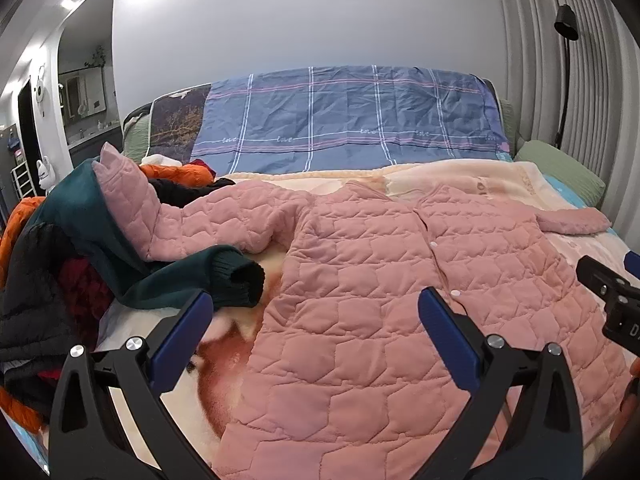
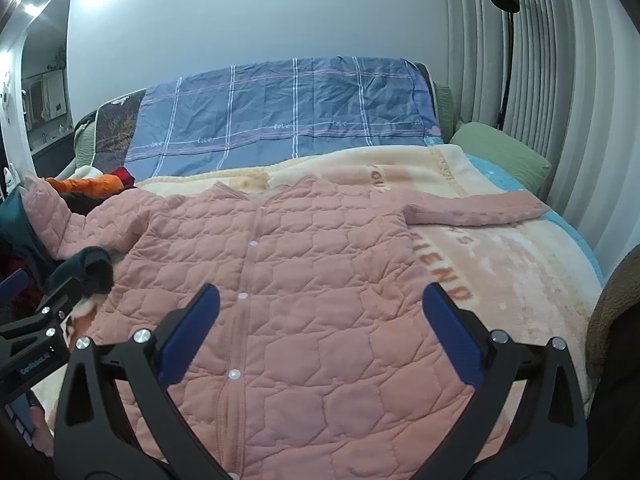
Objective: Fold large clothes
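Clothes pile [image 1: 52,248] at left edge of bed: green sweater [image 1: 120,248], orange and dark items heaped.
Pink jacket [image 1: 380,280] front up, spread flat on blanket [image 2: 500,272]; left sleeve [image 1: 160,216] draped up over pile, right sleeve [image 2: 476,210] straight out.
Left gripper [image 1: 314,312]: jaws wide, empty, over jacket's lower left.
Right gripper [image 2: 320,304]: jaws wide, empty, over hem.
Risk: lifting left sleeve may snag sweater cuff [image 1: 240,284], drag pile onto jacket. Quilting thick; single-layer pinch may slip, fold skews.
Containers: none seen.
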Tool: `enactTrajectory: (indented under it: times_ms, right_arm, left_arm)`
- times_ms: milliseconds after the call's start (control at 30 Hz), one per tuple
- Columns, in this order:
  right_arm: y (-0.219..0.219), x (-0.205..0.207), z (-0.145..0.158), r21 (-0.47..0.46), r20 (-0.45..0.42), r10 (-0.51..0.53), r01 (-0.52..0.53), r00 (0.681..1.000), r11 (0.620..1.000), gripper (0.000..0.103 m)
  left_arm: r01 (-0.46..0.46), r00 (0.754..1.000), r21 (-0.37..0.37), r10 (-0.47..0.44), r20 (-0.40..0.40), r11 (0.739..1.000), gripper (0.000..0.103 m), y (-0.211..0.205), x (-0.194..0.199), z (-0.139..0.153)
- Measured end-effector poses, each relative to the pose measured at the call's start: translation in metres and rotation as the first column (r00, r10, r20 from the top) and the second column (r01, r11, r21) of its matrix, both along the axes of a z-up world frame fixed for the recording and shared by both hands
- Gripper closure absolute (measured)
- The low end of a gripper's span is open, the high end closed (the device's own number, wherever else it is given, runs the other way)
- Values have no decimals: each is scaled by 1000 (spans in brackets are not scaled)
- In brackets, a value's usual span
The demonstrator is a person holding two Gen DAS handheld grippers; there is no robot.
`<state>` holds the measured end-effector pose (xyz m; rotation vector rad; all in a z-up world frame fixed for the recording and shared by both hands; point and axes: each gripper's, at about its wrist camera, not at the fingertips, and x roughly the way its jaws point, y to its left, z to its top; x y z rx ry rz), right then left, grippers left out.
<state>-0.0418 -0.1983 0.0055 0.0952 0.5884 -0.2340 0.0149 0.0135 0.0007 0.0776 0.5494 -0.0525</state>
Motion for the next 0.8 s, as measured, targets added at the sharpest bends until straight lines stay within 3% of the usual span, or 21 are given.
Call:
enactTrajectory:
  times_ms: [533,800]
  right_arm:
    - [11,-12,4,-70,85,17,-11,996,998,2]
    - [5,-11,5,-43,85,1,2,996,999,2]
  left_arm:
    - [33,999,34,-33,1,999,1,-6,-2,-5]
    - [31,999,22,-31,-16,999,1,-5,2,-10]
